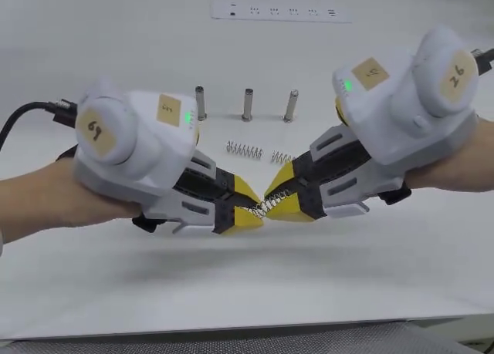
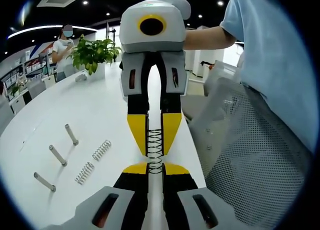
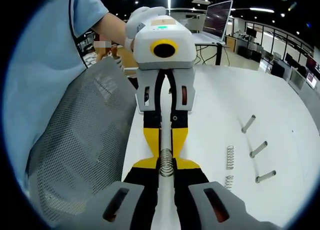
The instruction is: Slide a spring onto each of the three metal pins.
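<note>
The white table (image 1: 370, 269) has a power strip (image 1: 279, 12) at its far edge. In the left gripper view a potted plant (image 2: 92, 52) stands farther along the table and the mesh back of a chair (image 2: 250, 155) sits beside its edge, under a dark ceiling with spot lights. Three metal pins (image 1: 248, 105) stand upright in a row, apart from one another. Two loose springs (image 1: 244, 150) lie flat just in front of them, near the middle and right pins. The third spring (image 1: 266, 206) is nearer the person, held up off the table, and spans the gap between the two tools. The left gripper (image 1: 253, 212) is clenched on its left end, jaws nearly together. The right gripper (image 1: 275, 195) pinches its right end the same way, and the yellow tips of the two tools almost meet.
</note>
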Motion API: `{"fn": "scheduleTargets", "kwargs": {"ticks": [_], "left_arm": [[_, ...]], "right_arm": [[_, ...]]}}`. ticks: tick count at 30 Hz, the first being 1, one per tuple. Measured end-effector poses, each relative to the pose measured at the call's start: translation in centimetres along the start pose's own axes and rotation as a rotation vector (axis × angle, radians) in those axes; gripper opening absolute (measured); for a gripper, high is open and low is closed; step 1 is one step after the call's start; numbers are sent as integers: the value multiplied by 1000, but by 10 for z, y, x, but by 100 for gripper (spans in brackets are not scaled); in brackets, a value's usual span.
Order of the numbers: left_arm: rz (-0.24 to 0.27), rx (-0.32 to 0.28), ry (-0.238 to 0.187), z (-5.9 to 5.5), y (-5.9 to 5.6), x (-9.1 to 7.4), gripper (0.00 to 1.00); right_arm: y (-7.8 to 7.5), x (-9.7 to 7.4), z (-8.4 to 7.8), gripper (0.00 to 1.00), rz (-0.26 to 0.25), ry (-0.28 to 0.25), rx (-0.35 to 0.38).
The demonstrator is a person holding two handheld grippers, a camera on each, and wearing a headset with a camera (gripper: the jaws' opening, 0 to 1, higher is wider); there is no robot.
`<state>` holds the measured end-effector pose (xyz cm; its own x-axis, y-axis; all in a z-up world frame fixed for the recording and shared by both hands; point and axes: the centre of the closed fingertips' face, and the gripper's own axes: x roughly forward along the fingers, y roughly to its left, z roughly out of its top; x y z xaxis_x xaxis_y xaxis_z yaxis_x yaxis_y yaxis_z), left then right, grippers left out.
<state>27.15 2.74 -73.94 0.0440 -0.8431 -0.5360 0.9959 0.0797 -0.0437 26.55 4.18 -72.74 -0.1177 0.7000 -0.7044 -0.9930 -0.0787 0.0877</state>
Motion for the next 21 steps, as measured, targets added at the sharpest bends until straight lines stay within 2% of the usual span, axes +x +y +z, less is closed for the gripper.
{"fn": "scheduleTargets", "kwargs": {"ticks": [10, 18, 19, 21], "left_arm": [[37, -27, -20, -4, 3, -3, 4], [108, -58, -46, -9, 13, -9, 25], [120, -71, -53, -9, 14, -10, 30], [127, -108, -69, -9, 15, -11, 32]], "right_arm": [[-4, 0, 1, 8, 6, 4, -6], [-6, 1, -4, 8, 3, 19, -2], [-6, 1, -4, 8, 2, 18, 0], [-7, 1, -4, 8, 0, 15, 5]]}}
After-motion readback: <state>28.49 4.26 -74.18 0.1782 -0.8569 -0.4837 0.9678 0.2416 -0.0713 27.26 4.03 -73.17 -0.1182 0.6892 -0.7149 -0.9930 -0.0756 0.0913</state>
